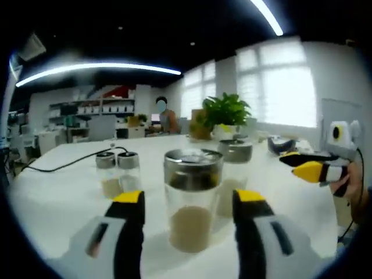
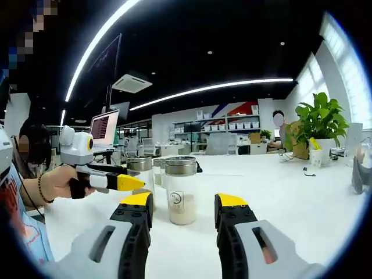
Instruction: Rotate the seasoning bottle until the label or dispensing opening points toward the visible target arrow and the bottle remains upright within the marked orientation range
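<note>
Flanking the seasoning bottle (image 1: 192, 200) without touching it, the left gripper (image 1: 190, 204) has its jaws released, likely lined up to grasp and turn it. That bottle stands upright on the white desk (image 1: 58, 197), a steel-capped jar (image 1: 234, 174) just behind it. The right gripper (image 2: 183, 204), jaws also spread and empty, faces the bottle's small label (image 2: 176, 199), whose writing is too small to read.
</note>
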Tool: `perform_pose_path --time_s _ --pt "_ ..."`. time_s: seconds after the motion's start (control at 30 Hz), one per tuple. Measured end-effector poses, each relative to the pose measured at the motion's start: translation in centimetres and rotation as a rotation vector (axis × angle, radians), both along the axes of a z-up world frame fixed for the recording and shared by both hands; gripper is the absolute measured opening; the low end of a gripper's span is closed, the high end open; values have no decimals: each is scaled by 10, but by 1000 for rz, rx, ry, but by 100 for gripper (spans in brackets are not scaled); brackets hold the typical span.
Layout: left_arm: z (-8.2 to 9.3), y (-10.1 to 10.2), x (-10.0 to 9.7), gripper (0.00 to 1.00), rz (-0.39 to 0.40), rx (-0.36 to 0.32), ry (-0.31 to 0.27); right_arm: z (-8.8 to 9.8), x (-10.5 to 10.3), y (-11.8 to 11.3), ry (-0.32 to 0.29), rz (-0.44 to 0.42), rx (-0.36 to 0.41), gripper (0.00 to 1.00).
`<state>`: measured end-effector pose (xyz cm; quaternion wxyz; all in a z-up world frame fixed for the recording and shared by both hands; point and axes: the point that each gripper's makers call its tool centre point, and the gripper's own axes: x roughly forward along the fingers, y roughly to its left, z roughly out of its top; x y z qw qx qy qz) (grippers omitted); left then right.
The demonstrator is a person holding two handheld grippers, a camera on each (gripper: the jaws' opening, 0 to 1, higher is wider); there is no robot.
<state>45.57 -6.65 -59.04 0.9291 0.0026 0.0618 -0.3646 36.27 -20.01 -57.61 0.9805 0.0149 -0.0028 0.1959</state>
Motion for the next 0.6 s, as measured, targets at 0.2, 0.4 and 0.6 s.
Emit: perform_pose_path --time_s 0.2,0.4,0.6 --pt "-7 -8 3 54 -1 12 -16 1 -5 6 -17 10 1 43" --pt "-12 -12 1 43 -4 68 -44 3 -6 -1 -35 -16 6 42" --pt "-14 -12 -1 42 -31 50 -30 -2 -6 -7 -25 -25 29 41"
